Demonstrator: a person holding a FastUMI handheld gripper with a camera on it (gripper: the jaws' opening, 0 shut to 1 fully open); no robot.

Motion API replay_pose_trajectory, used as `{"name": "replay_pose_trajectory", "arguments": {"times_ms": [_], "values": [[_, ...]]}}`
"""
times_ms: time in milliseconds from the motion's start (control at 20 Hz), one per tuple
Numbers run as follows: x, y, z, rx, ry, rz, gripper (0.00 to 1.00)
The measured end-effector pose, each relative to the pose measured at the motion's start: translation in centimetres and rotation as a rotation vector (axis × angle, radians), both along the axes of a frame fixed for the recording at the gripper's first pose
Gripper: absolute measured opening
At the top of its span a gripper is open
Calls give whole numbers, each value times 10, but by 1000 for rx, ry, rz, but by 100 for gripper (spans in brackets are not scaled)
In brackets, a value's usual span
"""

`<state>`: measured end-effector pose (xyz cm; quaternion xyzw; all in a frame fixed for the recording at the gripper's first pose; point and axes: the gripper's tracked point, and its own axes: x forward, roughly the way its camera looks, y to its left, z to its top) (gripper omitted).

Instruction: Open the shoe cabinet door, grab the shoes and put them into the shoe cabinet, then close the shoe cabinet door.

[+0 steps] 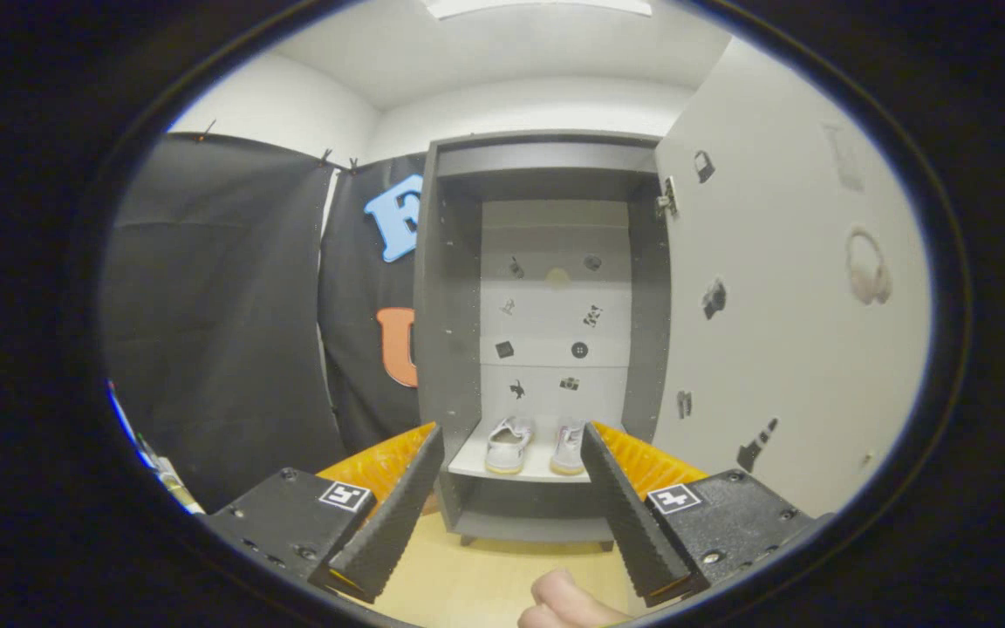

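The grey shoe cabinet (448,288) stands straight ahead with its door (782,296) swung wide open to the right. Two white shoes (509,445) (568,447) sit side by side on the cabinet's bottom shelf (468,462), heels toward me. My gripper (511,440) hangs in front of the cabinet, well short of it. Its black ribbed fingers (398,515) stand apart with nothing between them; the shoes show through the gap, far beyond the tips.
The open door bears several small dark stickers and a headphone picture. Black cloth covers the wall left of the cabinet. A light wooden floor (485,576) lies below the fingers, and a person's hand (568,602) shows beneath them.
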<state>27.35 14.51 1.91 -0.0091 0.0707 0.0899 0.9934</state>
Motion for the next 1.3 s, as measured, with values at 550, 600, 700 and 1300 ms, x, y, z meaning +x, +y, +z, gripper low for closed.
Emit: {"name": "replay_pose_trajectory", "arguments": {"times_ms": [550,600,700,1300], "values": [[-160,-118,60,-55,-133,-88,100],[-166,-133,59,-64,-128,-103,100],[-178,-157,56,-64,-120,-123,100],[-175,-301,25,-90,-120,-358,100]]}}
